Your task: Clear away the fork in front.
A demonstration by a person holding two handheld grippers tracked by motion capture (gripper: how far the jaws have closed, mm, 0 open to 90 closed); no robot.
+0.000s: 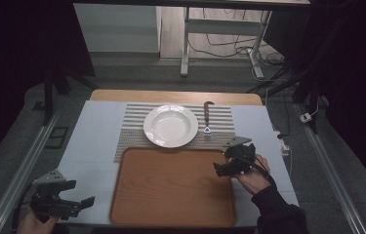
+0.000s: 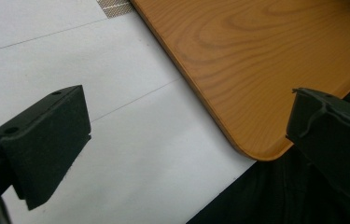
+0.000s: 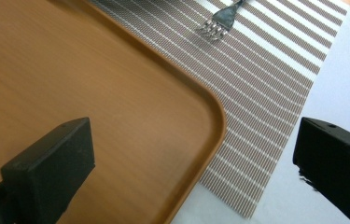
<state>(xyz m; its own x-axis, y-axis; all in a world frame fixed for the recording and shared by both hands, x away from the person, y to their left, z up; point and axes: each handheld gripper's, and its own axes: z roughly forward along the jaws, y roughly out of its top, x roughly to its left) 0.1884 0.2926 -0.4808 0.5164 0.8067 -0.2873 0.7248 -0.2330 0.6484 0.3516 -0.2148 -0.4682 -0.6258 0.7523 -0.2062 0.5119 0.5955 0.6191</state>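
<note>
A white deep plate point(image 1: 171, 126) sits on a striped placemat point(image 1: 132, 127) at the middle of the table. Right of it lies a fork point(image 1: 207, 119) with a brown handle, tines toward me; its tines point(image 3: 217, 23) appear at the top of the right gripper view. A bare wooden tray point(image 1: 173, 187) lies in front of the mat. My right gripper point(image 1: 223, 161) hovers open over the tray's far right corner point(image 3: 210, 107), nothing between its jaws. My left gripper point(image 1: 79, 193) stands open near the tray's near left corner point(image 2: 256, 149), holding nothing.
The white tabletop point(image 1: 90, 146) has free room left of the tray and mat. Its front edge point(image 2: 219, 196) runs just under my left gripper. Beyond the table stand a desk frame point(image 1: 185, 44) and loose floor cables point(image 1: 229, 48).
</note>
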